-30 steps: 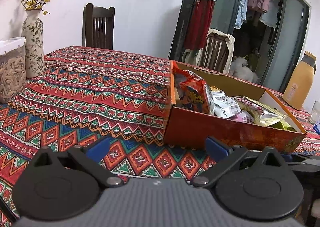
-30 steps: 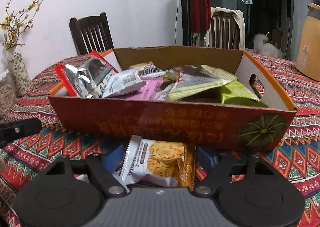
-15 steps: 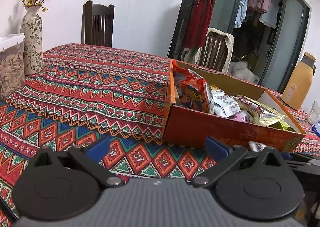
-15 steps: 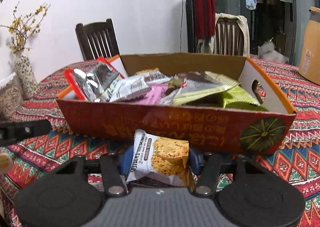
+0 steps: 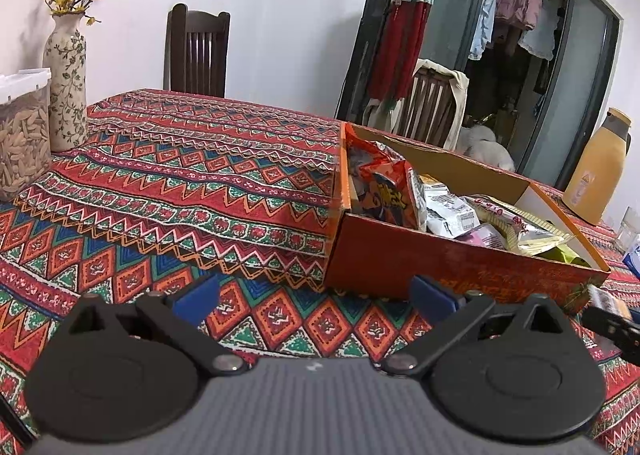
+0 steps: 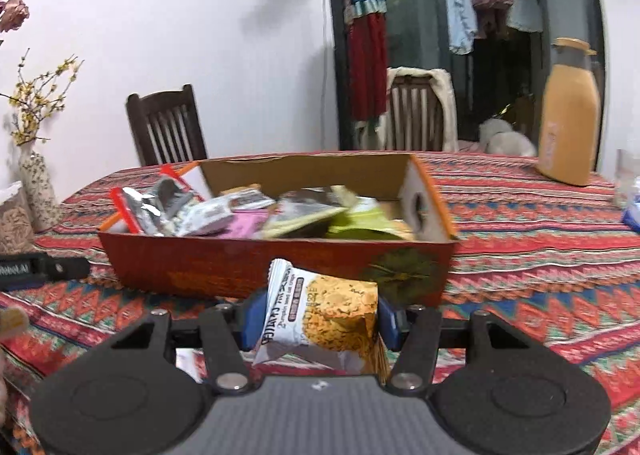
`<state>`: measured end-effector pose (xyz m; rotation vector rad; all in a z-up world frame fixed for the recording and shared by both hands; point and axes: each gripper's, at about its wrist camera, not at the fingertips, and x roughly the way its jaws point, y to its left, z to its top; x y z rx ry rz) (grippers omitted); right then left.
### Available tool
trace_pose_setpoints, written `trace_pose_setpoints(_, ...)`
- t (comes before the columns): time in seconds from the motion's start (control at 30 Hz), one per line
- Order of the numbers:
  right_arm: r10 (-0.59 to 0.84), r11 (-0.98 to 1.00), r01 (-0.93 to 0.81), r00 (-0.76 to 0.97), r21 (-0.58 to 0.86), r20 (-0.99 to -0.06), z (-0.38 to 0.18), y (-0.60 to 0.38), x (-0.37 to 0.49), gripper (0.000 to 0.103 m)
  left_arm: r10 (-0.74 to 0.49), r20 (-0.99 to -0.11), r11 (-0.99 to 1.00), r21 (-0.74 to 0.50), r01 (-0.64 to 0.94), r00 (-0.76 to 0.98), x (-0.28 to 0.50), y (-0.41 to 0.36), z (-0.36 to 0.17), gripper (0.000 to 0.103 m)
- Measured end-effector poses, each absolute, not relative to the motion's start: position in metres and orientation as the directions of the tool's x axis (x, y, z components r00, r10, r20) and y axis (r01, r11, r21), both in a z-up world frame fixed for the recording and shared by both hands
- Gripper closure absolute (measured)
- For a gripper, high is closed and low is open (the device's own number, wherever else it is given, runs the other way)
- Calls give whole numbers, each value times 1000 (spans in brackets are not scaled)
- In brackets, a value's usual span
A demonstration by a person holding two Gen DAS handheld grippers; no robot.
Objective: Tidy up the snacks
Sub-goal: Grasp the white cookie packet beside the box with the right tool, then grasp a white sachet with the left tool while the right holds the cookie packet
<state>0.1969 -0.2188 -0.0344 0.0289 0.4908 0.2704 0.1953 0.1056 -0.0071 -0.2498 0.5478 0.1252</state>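
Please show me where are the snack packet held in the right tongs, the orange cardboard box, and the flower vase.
snack packet (image 6: pixel 320 319): right wrist view, printed front.
orange cardboard box (image 6: pixel 224 267): right wrist view, near outer wall.
flower vase (image 5: pixel 67 83): left wrist view, patterned body.

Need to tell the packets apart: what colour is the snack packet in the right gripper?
The snack packet is white with golden-yellow crisps printed on it, clearest in the right wrist view.

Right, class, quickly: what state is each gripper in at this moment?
Left gripper: open, nothing between its fingers.
Right gripper: shut on the snack packet, in front of the cardboard box.
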Motion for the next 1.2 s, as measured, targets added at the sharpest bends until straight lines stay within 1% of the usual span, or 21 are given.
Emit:
trace_pose_setpoints(0.23,225,974,-215,855,75,-468,-48,-246,190,48,71,-523,964,-183,-194,849,195,103,-7,0)
trace_pose_setpoints(0.4,245,969,-231,847,88,-472,-60,-245,195,48,90,-520,967,-160,-200,849,195,99,-7,0)
trace_pose_setpoints(0.63,283,959,-242,849,148,-446,-59,-253,195,48,104,-514,975,-115,-189,851,193,91,-4,0)
trace_pose_setpoints(0.8,293,956,-247,849,160,-441,-60,-254,195,48,92,-516,987,-63,-145,851,189,77,1,0)
trace_pose_setpoints(0.93,285,957,-226,848,181,-447,-62,-258,198,48,83,-536,993,-29,-117,840,186,67,1,0)
trace_pose_setpoints(1.07,287,956,-226,851,188,-439,-61,-259,196,48,43,-561,997,-27,-70,827,181,57,-2,0)
trace_pose_setpoints(1.2,292,954,-229,853,193,-433,-61,-260,196,48,-17,-575,1000,-11,12,818,177,42,-4,0)
